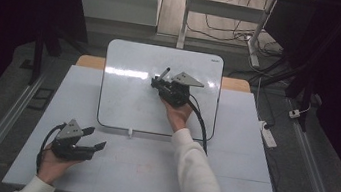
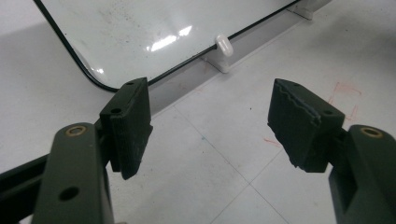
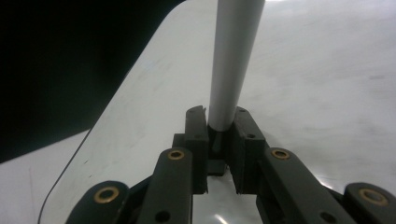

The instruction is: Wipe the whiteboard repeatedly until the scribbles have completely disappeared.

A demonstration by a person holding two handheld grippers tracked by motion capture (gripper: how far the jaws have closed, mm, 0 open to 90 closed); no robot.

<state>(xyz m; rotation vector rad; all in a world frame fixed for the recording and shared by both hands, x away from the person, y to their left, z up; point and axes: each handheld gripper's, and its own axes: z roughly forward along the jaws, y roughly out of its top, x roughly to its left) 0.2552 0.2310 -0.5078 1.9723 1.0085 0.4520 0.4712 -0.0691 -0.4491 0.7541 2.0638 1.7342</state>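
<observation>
A white whiteboard (image 1: 128, 95) lies on the far half of the pale table (image 1: 158, 170). Over the board's upper middle, my right gripper (image 1: 159, 81) is shut on a marker (image 1: 164, 72) with a dark tip that points away and up. In the right gripper view the marker's grey barrel (image 3: 233, 56) stands clamped between the jaws of the right gripper (image 3: 219, 116), above the whiteboard (image 3: 322, 74). My left gripper (image 1: 95, 137) rests at the front left of the table, open, with nothing between its fingers. The left gripper (image 2: 210, 116) faces the whiteboard's near corner (image 2: 140, 32).
A small white clip (image 1: 130, 132) sits at the middle of the board's near edge, seen as the white clip (image 2: 224, 45) ahead of the left jaws. Behind the table are desk legs and cables (image 1: 228, 31). A power strip (image 1: 269, 135) lies on the floor to the right.
</observation>
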